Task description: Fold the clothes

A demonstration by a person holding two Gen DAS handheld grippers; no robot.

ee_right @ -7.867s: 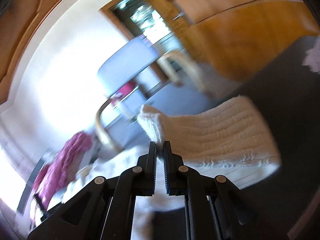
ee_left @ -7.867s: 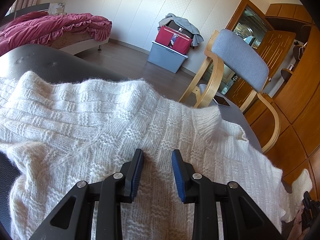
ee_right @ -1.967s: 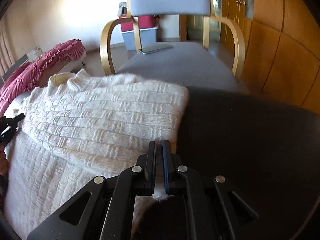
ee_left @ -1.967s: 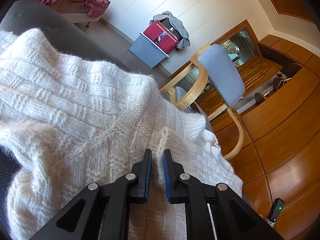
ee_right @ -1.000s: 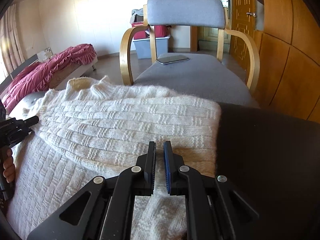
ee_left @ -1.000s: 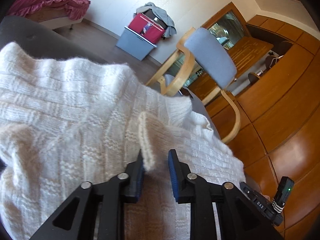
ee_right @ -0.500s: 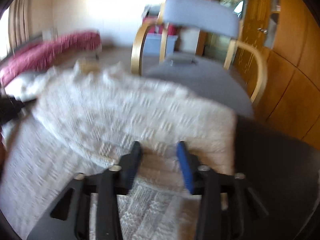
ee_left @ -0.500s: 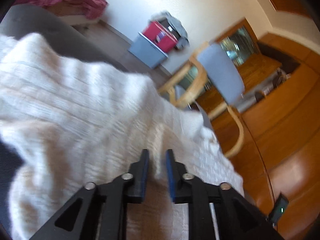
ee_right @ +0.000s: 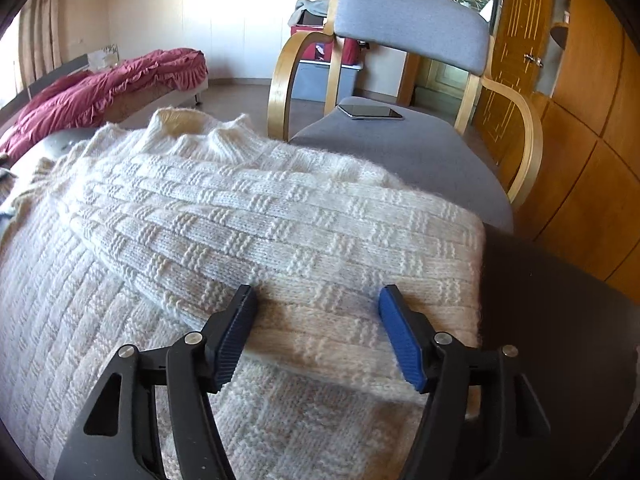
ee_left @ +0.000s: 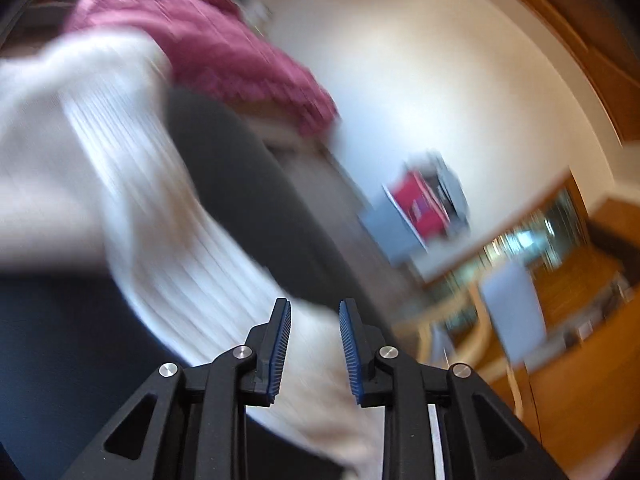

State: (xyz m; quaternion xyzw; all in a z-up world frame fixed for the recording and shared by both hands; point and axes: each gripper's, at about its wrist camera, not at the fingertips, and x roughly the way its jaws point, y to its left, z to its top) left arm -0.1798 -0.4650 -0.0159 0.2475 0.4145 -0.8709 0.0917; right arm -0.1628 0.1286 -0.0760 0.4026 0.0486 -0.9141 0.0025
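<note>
The white knit sweater [ee_right: 248, 220] lies on the dark desk [ee_right: 560, 320] with a sleeve already folded across its body; further folds seem left. The right tongs [ee_right: 316, 320] have just been opening and hover wide, empty, over the sleeve. The left tongs [ee_left: 314, 344], also opening, grip nothing.

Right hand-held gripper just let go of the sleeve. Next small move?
Probably back the right hand-held gripper away: its jaws have just been opening, pads clear of the folded sleeve on the white sweater. Then fold again.
</note>
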